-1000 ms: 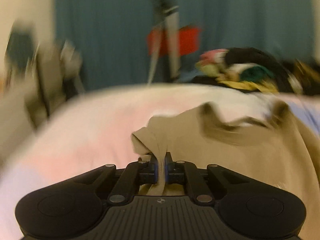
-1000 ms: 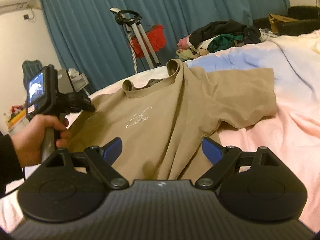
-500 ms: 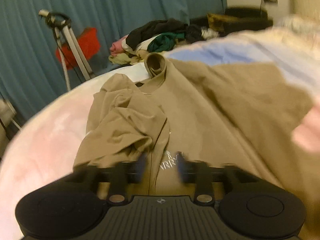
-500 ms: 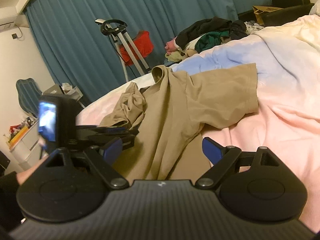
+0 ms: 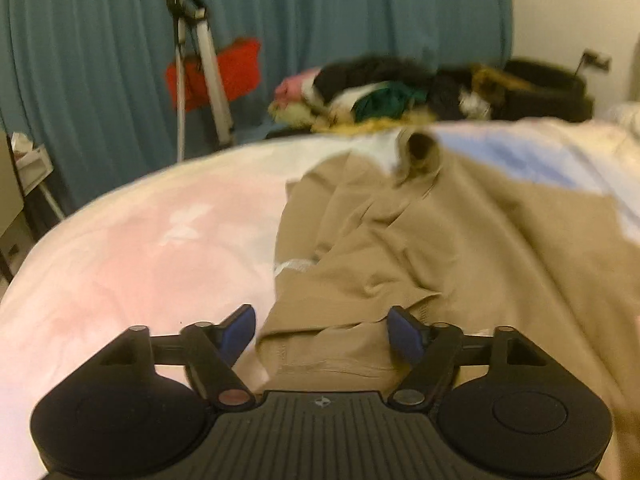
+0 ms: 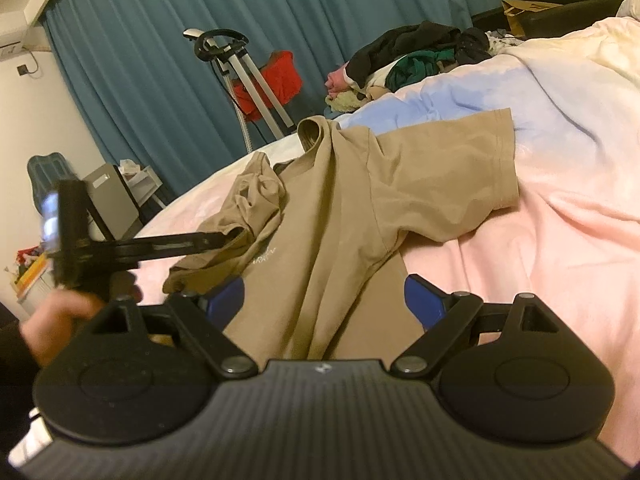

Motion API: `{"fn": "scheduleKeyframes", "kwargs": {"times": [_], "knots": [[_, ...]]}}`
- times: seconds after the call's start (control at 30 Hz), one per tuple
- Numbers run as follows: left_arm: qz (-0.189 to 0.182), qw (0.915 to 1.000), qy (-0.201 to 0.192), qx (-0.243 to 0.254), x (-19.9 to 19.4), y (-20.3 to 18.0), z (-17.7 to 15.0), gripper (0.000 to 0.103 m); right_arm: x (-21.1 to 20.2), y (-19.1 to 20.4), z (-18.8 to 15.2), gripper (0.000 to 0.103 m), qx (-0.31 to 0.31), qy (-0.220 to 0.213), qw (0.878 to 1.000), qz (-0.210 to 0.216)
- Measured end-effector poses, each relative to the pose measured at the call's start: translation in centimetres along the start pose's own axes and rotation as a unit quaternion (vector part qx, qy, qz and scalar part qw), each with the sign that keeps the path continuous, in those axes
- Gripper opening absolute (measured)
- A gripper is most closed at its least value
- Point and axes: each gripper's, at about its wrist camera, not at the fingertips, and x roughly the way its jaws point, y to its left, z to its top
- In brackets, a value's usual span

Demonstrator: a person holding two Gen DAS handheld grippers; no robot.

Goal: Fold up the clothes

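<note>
Tan T-shirt [image 6: 344,216] is lying on the pink and blue bedspread [image 6: 560,216], collar at the far end, hem running toward the near edge, its right sleeve [image 6: 472,184] spreading flat to the right. Left gripper [image 5: 322,330] is hanging wide open over the crumpled left sleeve [image 5: 332,344], gripping nothing. Right gripper [image 6: 324,300] is also spreading wide and empty over the near body of the shirt. Left-side fabric is bunching into a wrinkled heap [image 6: 244,216].

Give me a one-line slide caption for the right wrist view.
Open right gripper over a tan T-shirt on the bed, one sleeve bunched over; left gripper alongside.
</note>
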Motion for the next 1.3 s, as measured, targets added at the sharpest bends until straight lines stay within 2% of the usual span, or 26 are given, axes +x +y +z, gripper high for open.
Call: {"fn": "scheduleKeyframes", "kwargs": {"times": [0.03, 0.07, 0.1, 0.2, 0.27, 0.37, 0.5, 0.6, 0.7, 0.77, 0.8, 0.83, 0.9, 0.93, 1.07, 1.13, 1.2, 1.3], "knots": [[-0.011, 0.9999, 0.003, -0.010, 0.4, 0.2, 0.2, 0.047, 0.1, 0.0, 0.0, 0.088, -0.002, 0.001, 1.000, -0.002], [-0.026, 0.9994, 0.002, -0.022, 0.7, 0.5, 0.4, 0.026, 0.3, 0.0, -0.1, 0.088, -0.004, 0.003, 1.000, -0.003], [-0.037, 0.9987, 0.002, -0.034, 0.7, 1.2, 0.7, 0.016, 0.4, 0.0, -0.1, 0.088, -0.004, 0.004, 1.000, -0.005], [-0.057, 0.9953, -0.005, -0.078, 0.3, 4.1, 1.4, 0.007, 0.9, -0.1, -0.3, 0.088, -0.004, 0.010, 1.000, -0.011], [-0.058, 0.9902, -0.015, -0.126, -0.3, 7.0, 1.9, 0.006, 1.1, -0.1, -0.3, 0.088, -0.004, 0.012, 1.000, -0.014], [-0.049, 0.9735, -0.036, -0.220, -2.3, 13.6, 2.8, 0.006, 1.4, 0.1, -0.4, 0.088, -0.012, 0.012, 1.000, -0.016], [0.023, 0.9571, -0.058, -0.283, -4.6, 21.9, 4.2, 0.006, 1.8, 0.4, -0.7, 0.088, -0.024, 0.015, 0.999, -0.019], [0.118, 0.9450, -0.042, -0.302, -4.1, 26.5, 4.2, 0.004, 2.1, 0.5, -0.8, 0.088, -0.031, 0.017, 0.999, -0.021], [0.217, 0.9267, -0.022, -0.306, -3.4, 30.3, 2.9, 0.004, 2.2, 0.6, -0.8, 0.088, -0.037, 0.017, 0.999, -0.021], [0.231, 0.9148, -0.012, -0.331, -3.2, 32.1, 1.2, 0.005, 2.3, 0.7, -0.8, 0.088, -0.042, 0.016, 0.999, -0.022], [0.220, 0.9126, -0.009, -0.344, -3.4, 32.6, 0.2, 0.012, 2.3, 0.8, -0.8, 0.088, -0.044, 0.016, 0.999, -0.022], [0.209, 0.9151, -0.003, -0.345, -3.7, 32.5, -0.6, 0.016, 2.4, 0.8, -0.8, 0.088, -0.046, 0.016, 0.999, -0.022], [0.188, 0.9195, 0.010, -0.345, -4.3, 32.3, -2.1, 0.038, 2.5, 0.9, -0.8, 0.088, -0.050, 0.015, 0.998, -0.022], [0.176, 0.9230, 0.014, -0.342, -4.8, 32.1, -2.9, 0.041, 2.5, 1.0, -0.8, 0.088, -0.052, 0.014, 0.998, -0.020], [0.134, 0.9513, 0.014, -0.277, -9.8, 29.1, -5.1, 0.056, 2.6, 1.0, -0.7, 0.088, -0.054, 0.010, 0.998, -0.013], [0.117, 0.9619, 0.001, -0.247, -12.7, 25.0, -5.3, 0.064, 2.5, 1.0, -0.6, 0.088, -0.055, 0.005, 0.998, -0.010], [0.100, 0.9687, -0.013, -0.227, -15.7, 20.7, -5.3, 0.075, 2.2, 1.0, -0.5, 0.088, -0.057, -0.003, 0.998, -0.010], [0.085, 0.9748, -0.019, -0.205, -20.1, 13.2, -5.5, 0.077, 1.3, 0.8, -0.3, 0.088, -0.049, -0.016, 0.999, -0.008]]}}
